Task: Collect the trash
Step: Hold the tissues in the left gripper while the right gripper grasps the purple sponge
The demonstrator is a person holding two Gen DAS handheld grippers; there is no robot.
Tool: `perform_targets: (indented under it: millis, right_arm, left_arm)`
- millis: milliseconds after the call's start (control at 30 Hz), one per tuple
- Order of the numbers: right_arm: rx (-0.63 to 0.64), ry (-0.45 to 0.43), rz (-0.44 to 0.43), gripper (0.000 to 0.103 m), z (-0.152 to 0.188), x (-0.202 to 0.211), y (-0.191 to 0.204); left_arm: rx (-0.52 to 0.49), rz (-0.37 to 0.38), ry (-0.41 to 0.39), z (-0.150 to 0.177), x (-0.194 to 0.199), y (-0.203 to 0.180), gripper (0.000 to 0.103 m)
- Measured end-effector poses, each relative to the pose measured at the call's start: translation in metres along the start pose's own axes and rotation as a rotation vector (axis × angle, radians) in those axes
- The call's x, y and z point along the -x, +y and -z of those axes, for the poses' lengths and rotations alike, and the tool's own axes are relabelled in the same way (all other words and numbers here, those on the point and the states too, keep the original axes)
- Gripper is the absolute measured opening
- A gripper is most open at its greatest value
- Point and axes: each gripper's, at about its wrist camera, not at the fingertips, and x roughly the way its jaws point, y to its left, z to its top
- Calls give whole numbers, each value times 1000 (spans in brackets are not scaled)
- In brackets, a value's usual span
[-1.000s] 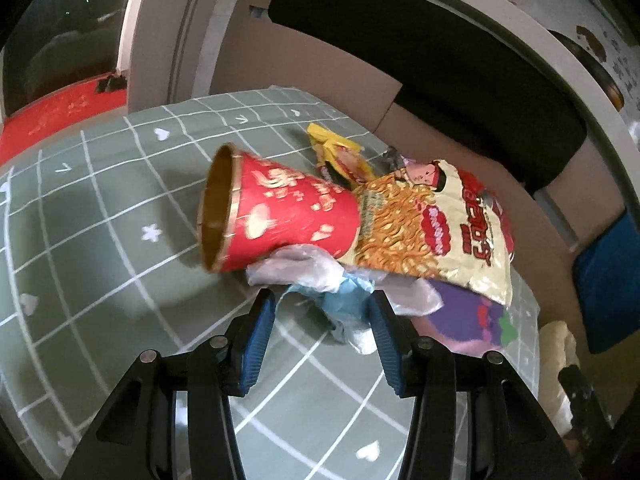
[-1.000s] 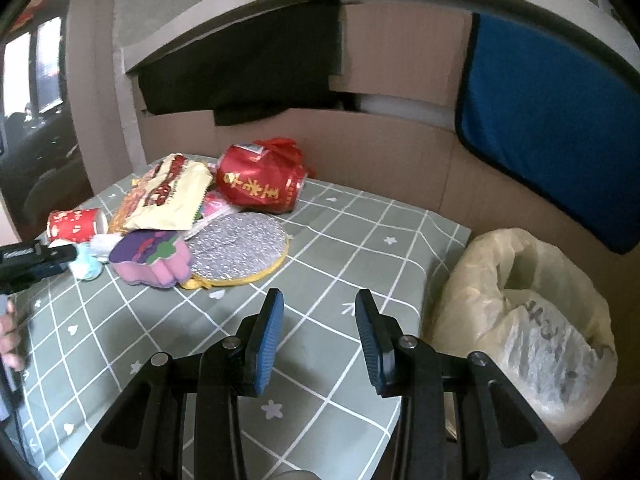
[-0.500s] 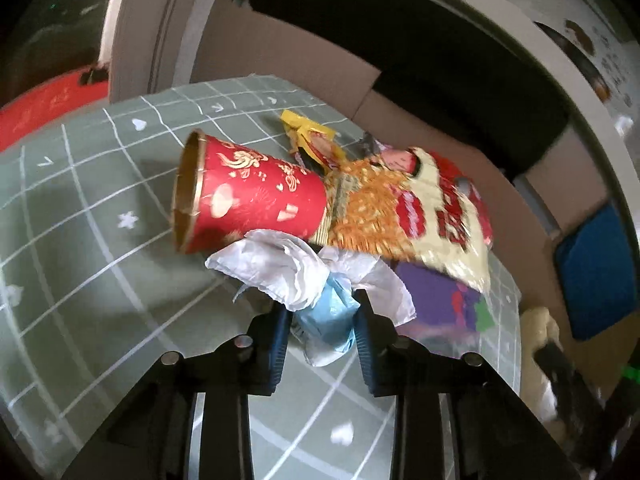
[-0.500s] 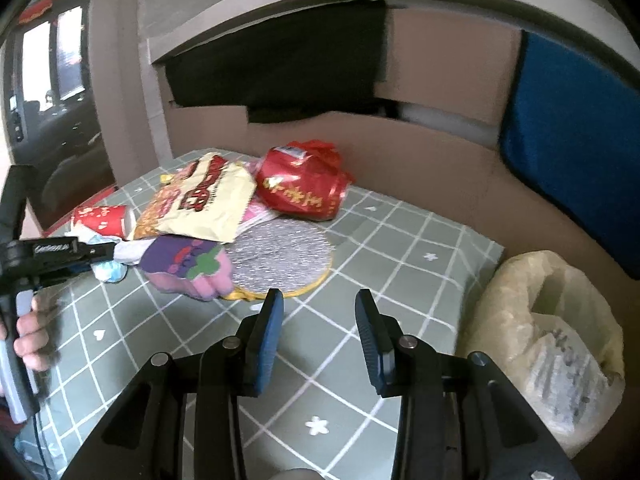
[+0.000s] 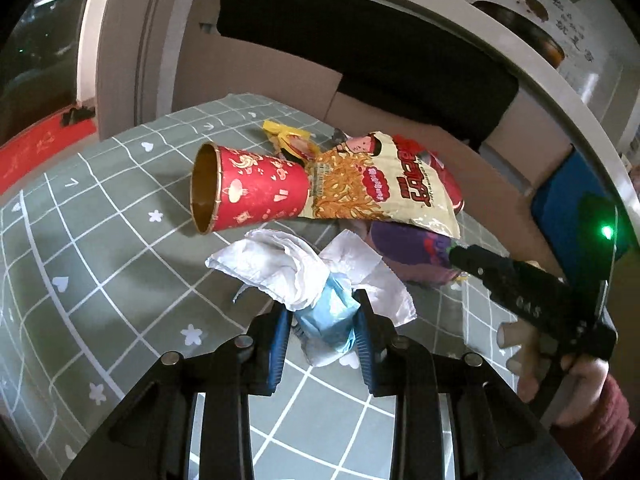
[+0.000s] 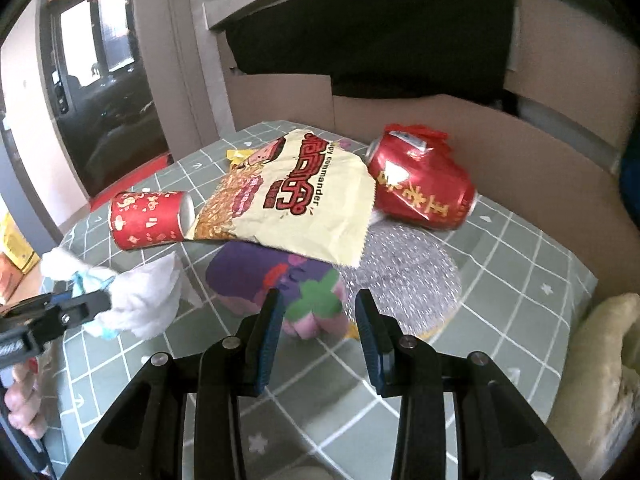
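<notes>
So I'm mid pick-up on the first bit of trash; my left gripper (image 5: 322,330) has just squeezed in on the tissue wad (image 5: 316,280), the white stuff with a blue bit inside, and the pads are pinching it; looks like it's off the cloth (image 5: 100,248) already, judging by how it hangs in the right view. Right gripper (image 6: 316,320) is spread with nothing in it, hovering over the purple toy (image 6: 280,284) in the middle of the table.

Next move, I reckon, is carrying the wad across to the yellowish bag (image 6: 600,372) at the far right edge; that means crossing over or around my own right hand, so one of them has to give way. The wad is loose and floppy, so bits could slip out if I swing fast.

Rest of the mess is still there: red cup (image 5: 248,196) on its side, noodle packet (image 5: 384,184) lying partly over the toy and touching the cup, crushed red can (image 6: 420,188) behind it, a silvery round mat (image 6: 416,276) underneath, a yellow wrapper (image 5: 288,140) at the back; cardboard wall (image 6: 520,148) hems in the far side.
</notes>
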Motion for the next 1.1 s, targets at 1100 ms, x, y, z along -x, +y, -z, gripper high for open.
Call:
perform_targets:
  millis: [1100]
  right_arm:
    - [-82,6,-77,15,18,42,-45]
  left_arm:
    - [-5,52,10,-2,3,-10,31]
